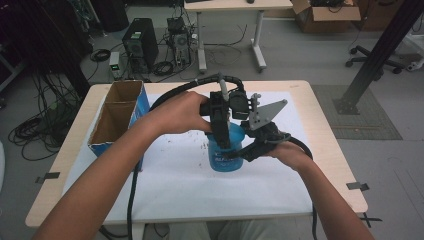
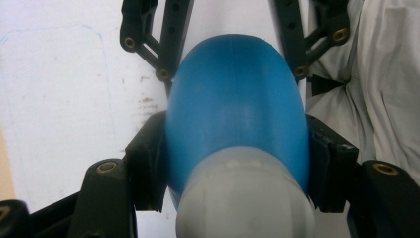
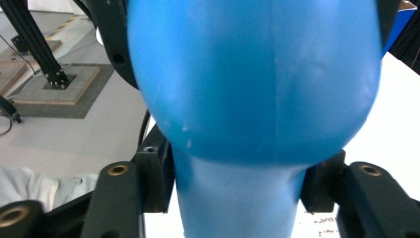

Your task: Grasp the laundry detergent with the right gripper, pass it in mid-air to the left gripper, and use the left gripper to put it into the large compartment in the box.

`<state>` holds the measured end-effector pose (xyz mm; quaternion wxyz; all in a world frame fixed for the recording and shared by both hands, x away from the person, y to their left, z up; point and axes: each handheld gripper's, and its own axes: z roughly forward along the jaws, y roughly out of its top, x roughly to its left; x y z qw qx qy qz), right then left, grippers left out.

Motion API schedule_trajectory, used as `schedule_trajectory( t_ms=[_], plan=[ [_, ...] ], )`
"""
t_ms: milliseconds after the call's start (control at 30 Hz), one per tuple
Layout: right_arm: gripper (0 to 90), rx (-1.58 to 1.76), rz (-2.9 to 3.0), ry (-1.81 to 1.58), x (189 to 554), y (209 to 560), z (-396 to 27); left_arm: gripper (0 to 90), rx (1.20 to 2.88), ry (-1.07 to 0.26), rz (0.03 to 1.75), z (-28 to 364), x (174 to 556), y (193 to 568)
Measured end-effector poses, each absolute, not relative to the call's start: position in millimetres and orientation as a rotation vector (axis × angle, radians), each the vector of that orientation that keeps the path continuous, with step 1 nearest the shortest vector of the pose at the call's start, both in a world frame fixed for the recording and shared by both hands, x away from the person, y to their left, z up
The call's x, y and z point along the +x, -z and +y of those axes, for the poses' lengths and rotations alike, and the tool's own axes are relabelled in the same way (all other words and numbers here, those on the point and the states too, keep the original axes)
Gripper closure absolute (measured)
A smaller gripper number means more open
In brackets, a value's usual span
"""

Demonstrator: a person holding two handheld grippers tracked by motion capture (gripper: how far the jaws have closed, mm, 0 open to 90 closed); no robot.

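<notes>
Blue bottle (image 1: 225, 150) upright, long axis vertical

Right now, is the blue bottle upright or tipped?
Upright. The blue bottle stands base down on the white table cover, with the left gripper and the right gripper both clamped on it.

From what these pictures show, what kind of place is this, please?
Probably a lab or workshop, not a home. A computer tower stands on the floor among loose cables, an open cardboard box sits by a desk, and a black metal frame post stands beside the work table.
</notes>
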<state>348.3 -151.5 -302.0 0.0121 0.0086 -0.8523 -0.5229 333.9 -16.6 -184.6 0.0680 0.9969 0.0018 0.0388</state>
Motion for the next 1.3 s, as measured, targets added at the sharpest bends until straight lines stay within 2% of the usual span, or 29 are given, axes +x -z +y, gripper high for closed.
schedule_trajectory(
  t_ms=[67, 233, 467, 833, 1300],
  plan=[
    [26.8, -0.011, -2.651, 1.624, 349, 300, -153, 38.0, 3.009, -0.134, 0.021, -17, 334, 181],
    [11.9, -0.149, -2.661, 1.596, 352, 300, -174, 38.0, 3.020, -0.174, 0.094, -11, 337, 169],
    [2.9, -0.422, -2.727, 1.526, 359, 293, -222, 38.0, 3.004, -0.248, 0.294, 7, 346, 146],
    [1.1, -0.587, -2.963, 1.288, 367, 279, -275, 37.9, 2.893, -0.352, 0.774, 45, 370, 102],
    [2.3, -0.587, -3.074, 1.129, 381, 265, -290, 38.0, 2.642, -0.425, 1.346, 104, 394, 67]
  ],
)
